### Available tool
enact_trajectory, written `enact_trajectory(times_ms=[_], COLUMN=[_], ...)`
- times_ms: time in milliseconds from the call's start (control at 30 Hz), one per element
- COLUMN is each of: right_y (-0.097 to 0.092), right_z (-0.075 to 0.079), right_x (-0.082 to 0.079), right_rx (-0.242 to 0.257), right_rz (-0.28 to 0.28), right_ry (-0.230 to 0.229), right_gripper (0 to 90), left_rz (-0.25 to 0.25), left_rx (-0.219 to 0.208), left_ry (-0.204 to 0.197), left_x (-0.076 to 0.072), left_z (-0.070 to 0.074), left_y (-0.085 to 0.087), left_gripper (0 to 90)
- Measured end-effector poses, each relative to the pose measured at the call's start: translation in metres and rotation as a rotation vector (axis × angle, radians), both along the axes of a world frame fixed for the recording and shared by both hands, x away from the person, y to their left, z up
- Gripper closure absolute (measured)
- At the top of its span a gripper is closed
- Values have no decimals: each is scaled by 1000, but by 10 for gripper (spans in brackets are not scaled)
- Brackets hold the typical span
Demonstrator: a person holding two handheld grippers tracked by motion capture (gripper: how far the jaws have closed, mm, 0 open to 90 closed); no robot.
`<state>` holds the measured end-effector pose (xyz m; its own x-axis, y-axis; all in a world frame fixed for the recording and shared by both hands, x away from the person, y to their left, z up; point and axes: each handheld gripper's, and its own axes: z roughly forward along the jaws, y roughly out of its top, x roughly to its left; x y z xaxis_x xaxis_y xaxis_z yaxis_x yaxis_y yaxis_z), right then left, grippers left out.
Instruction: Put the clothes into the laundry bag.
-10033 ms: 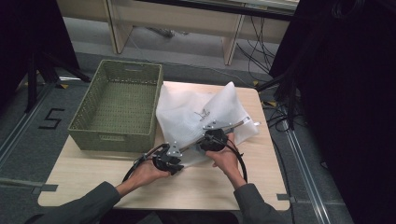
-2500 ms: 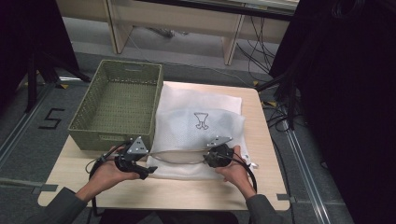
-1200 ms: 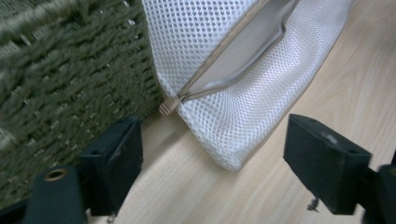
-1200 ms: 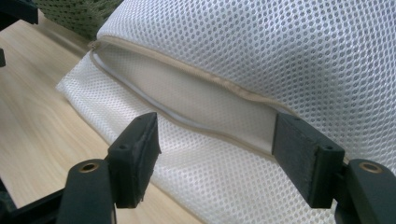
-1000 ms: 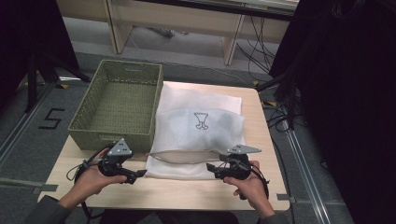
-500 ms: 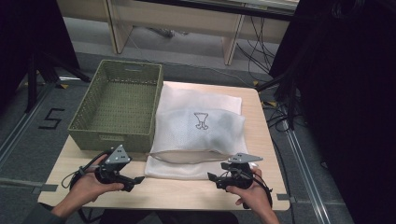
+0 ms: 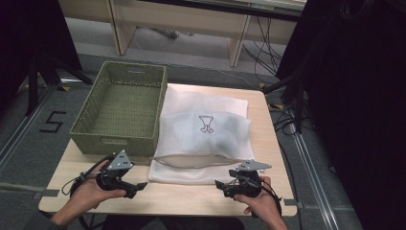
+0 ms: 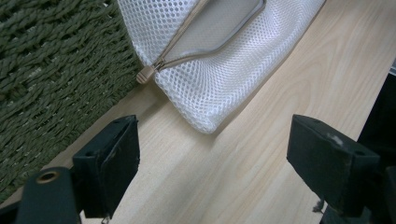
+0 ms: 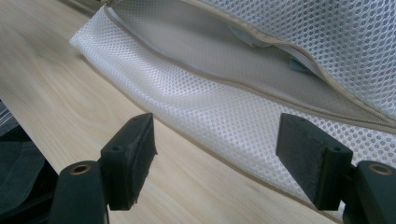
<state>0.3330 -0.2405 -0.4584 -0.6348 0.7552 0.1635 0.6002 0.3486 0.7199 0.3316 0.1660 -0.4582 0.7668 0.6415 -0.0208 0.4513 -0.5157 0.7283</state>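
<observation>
Between both claws — gaping, apart — lies the mesh bag [image 7: 203, 139].

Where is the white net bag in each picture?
High view: the white mesh bag lies mid-table, right of the green basket.
Left gripper view: its corner is at the top, above the open claw.
Right gripper view: it spans the top and right.
Shared landmark: the bag's gaping zipper opening.
</observation>
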Motion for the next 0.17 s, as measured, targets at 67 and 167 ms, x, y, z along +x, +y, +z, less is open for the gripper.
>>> enact_trajectory(times_ms=[67, 167], right_y=[0, 1], right_z=[0, 0], right_x=[0, -1], right_rx=[-10, 10], right_rz=[-8, -11], right_ry=[-3, 15], right_gripper=[290, 290], left_rz=[-2, -7], left_rx=[-5, -2], left_ry=[1, 0], left_x=[0, 0], left_z=[0, 0], left_y=[0, 0], left_gripper=[166, 166])
